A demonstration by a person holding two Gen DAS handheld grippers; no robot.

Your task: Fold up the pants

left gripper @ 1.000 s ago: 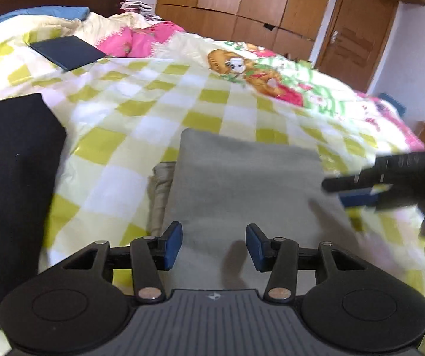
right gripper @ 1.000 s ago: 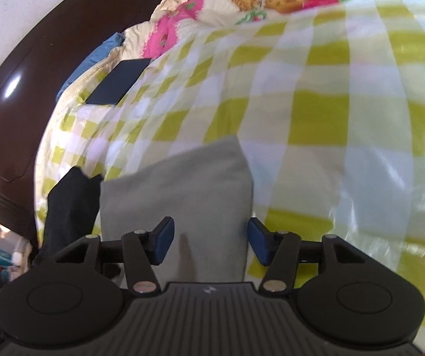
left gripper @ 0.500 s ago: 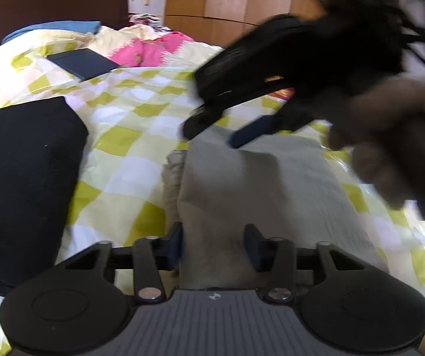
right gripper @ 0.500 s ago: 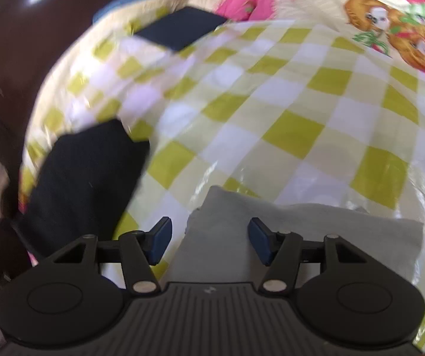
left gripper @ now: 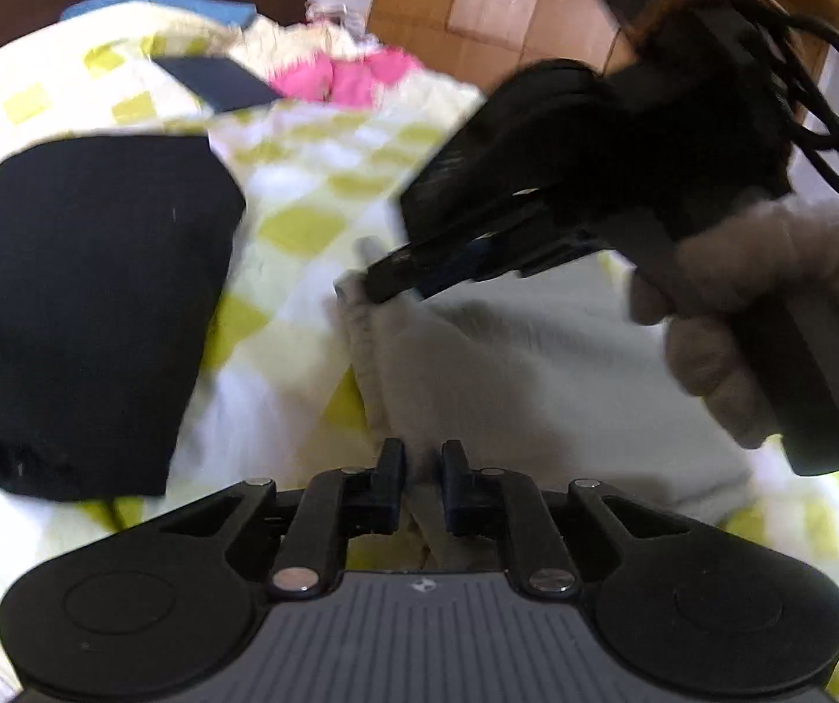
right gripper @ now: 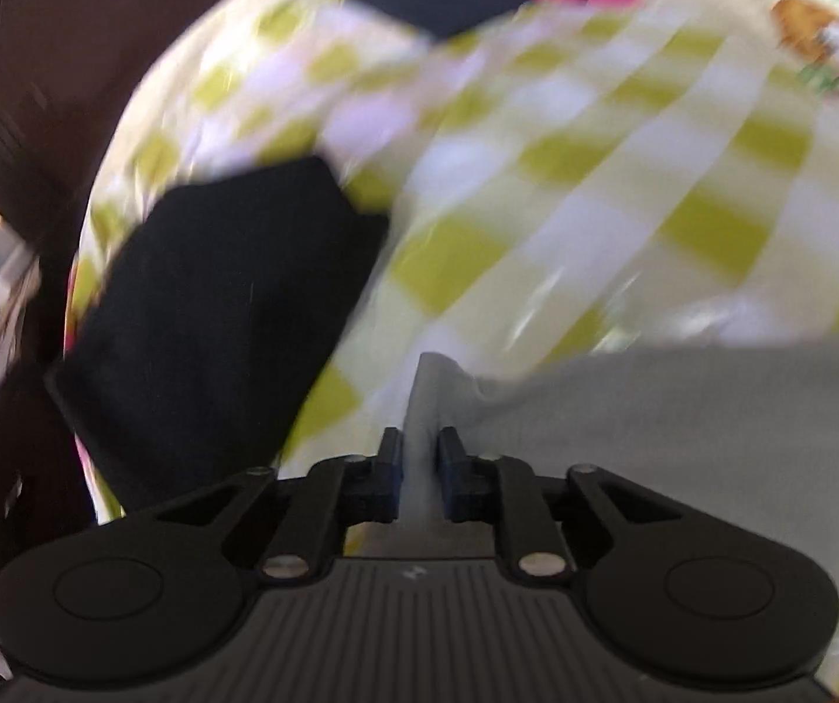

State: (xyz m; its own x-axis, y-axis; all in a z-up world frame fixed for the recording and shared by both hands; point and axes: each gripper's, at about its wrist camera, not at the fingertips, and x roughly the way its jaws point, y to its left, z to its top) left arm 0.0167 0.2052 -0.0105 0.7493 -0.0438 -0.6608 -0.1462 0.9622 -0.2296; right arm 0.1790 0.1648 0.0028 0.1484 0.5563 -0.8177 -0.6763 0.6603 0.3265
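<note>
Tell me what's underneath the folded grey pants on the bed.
The grey pants lie on the yellow-checked bedsheet, which shows all around them. Whatever sits directly beneath the fabric is covered. Both the left gripper and right gripper pinch their edge.

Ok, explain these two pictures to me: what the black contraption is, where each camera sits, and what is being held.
No robot here: a person holds a two-finger gripper in each hand, with a fisheye camera on each looking along its fingers. One picture is from the left gripper, the other from the right gripper. Both are shut on the folded grey pants, at two spots along one edge. In the left view the right gripper also shows, with the person's gloved hand around its handle. Everything lies on a bed with a yellow-checked cover. Beside the pants lies a folded black garment.
</note>
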